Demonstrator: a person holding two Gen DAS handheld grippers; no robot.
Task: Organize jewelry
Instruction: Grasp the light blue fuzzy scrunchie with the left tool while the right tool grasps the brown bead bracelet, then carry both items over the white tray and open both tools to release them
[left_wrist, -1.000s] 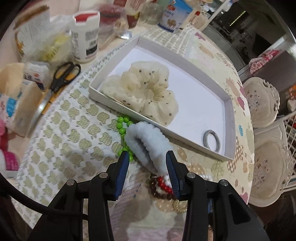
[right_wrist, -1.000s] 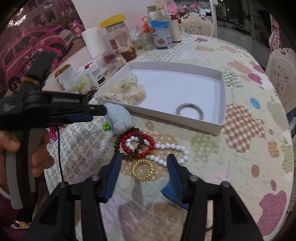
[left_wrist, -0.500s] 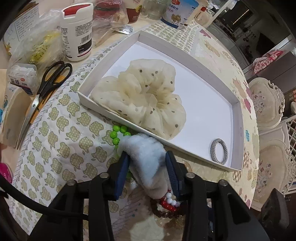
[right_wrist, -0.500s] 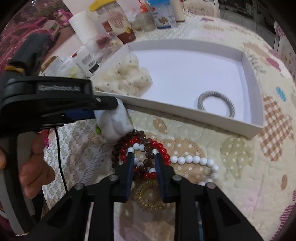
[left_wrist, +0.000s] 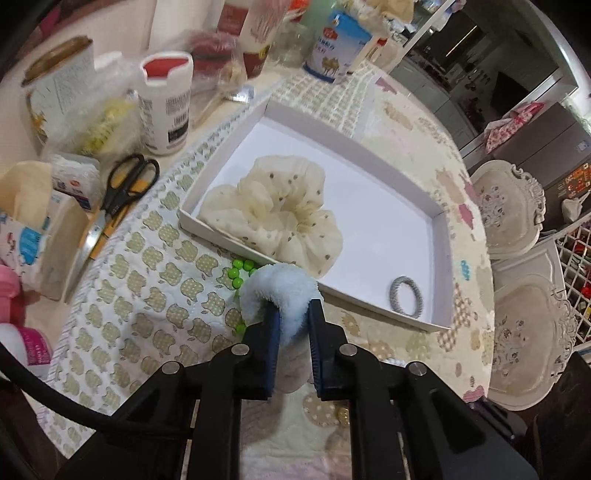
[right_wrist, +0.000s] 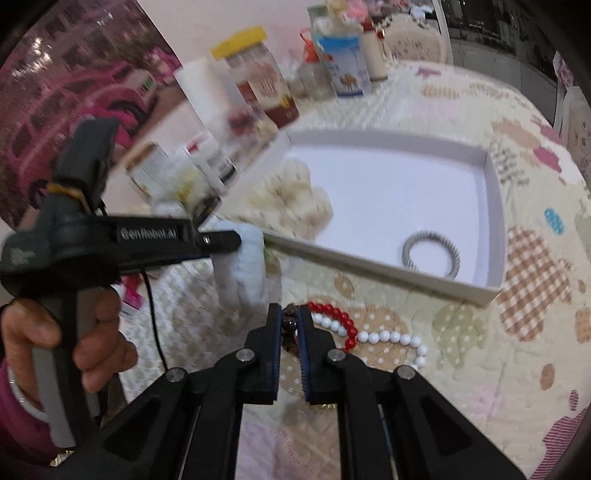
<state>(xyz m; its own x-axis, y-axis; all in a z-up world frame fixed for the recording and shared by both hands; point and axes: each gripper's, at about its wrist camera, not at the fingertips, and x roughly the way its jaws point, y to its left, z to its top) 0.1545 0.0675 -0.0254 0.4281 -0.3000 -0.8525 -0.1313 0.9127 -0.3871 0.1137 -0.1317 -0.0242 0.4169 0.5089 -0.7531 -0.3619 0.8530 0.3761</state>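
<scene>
Risk here is mostly tangling. The right gripper (right_wrist: 288, 325) is clenched on the dark brown bead bracelet (right_wrist: 289, 325), which lies on the tablecloth (right_wrist: 480, 369) touching the red bracelet (right_wrist: 338, 321) and the white bead string (right_wrist: 384, 338); I judge a lift may drag these along. The left gripper (left_wrist: 293, 325) grasps the fluffy blue scrunchie (left_wrist: 280, 291), just beside the near wall of the white box (left_wrist: 439, 258). The soft pile may slip out or catch on this wall. The green beads (left_wrist: 238, 275) stay on the cloth below.
</scene>
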